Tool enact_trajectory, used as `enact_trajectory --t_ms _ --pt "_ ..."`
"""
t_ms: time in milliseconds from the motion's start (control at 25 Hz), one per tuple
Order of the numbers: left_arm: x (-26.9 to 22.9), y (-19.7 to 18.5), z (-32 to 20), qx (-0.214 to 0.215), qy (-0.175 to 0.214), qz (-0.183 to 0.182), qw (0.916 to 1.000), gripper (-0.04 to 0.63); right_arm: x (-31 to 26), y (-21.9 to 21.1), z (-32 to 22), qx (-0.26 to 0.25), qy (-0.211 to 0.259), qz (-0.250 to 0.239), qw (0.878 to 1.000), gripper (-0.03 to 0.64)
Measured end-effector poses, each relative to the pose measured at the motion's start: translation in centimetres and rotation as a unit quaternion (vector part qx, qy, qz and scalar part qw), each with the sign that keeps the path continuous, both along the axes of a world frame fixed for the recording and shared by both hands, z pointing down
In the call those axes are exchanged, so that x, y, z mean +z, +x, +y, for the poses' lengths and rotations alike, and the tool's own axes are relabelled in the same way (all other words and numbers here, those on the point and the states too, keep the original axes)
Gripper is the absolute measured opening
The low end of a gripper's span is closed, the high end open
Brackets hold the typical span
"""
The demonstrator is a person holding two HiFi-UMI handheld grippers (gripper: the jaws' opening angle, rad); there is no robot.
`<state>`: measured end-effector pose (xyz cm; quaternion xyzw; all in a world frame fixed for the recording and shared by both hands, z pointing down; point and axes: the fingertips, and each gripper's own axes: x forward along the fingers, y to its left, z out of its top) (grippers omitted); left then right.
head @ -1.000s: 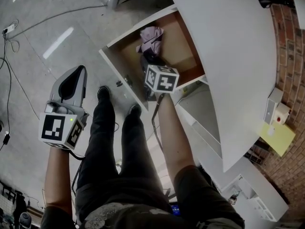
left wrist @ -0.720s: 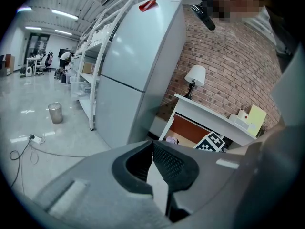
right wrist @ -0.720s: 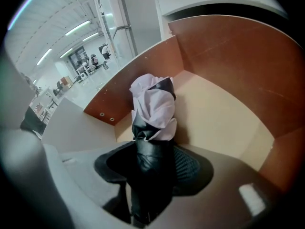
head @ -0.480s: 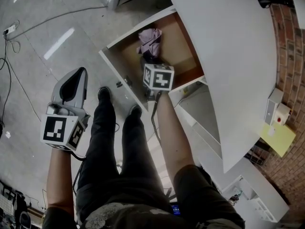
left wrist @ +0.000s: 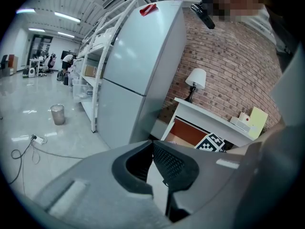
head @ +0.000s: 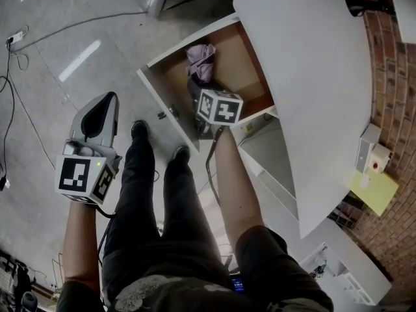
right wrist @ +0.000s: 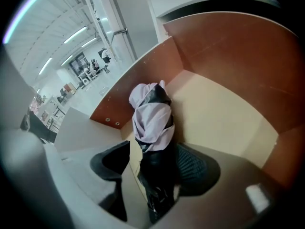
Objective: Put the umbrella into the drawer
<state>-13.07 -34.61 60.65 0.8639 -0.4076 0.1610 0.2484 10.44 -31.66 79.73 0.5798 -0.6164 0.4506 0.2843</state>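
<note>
The folded umbrella (head: 200, 56), lilac cloth over a black body, lies inside the open wooden drawer (head: 153, 86). In the right gripper view the umbrella (right wrist: 151, 120) stretches along the drawer's floor (right wrist: 219, 123) toward its far corner. My right gripper (right wrist: 153, 150) points down into the drawer, and its jaws have just been opening. The umbrella's black end lies between them, with a gap on the left side. Only its marker cube (head: 220, 107) shows from above. My left gripper (head: 110, 99) hangs shut and empty over the floor to the left, its tips (left wrist: 152, 144) meeting.
A white desk top (head: 312, 77) overhangs the drawer's right side, with a lamp base (head: 364, 2) and a yellow note (head: 374, 187) near the brick wall. The person's legs and shoes (head: 138, 129) stand before the drawer. Cables (head: 13, 77) trail on the floor. A fridge (left wrist: 138, 56) stands nearby.
The right gripper's cube has shifted only slightly above the drawer. The umbrella lies in the same spot in the drawer. The left gripper has kept still.
</note>
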Motion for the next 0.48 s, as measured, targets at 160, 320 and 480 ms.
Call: enact_trajectory --t_ms 160,320,480 --pt "-1.0 -0.6 0.3 -0.015 0.009 0.003 0.9998 0.011 -1.0 -0.1 0.7 0.008 -0.009 -0.008 1.000 0.337" --pt "-2.6 -1.3 1.0 -0.034 0.017 0.005 0.9992 0.011 -3.1 -0.8 0.8 0.002 0.013 -0.021 1.000 0.353" --pt "-4.2 -1.9 2.7 -0.056 0.022 0.002 0.9982 0.011 -6.3 -1.6 1.5 -0.018 0.043 -0.038 0.998 0.353"
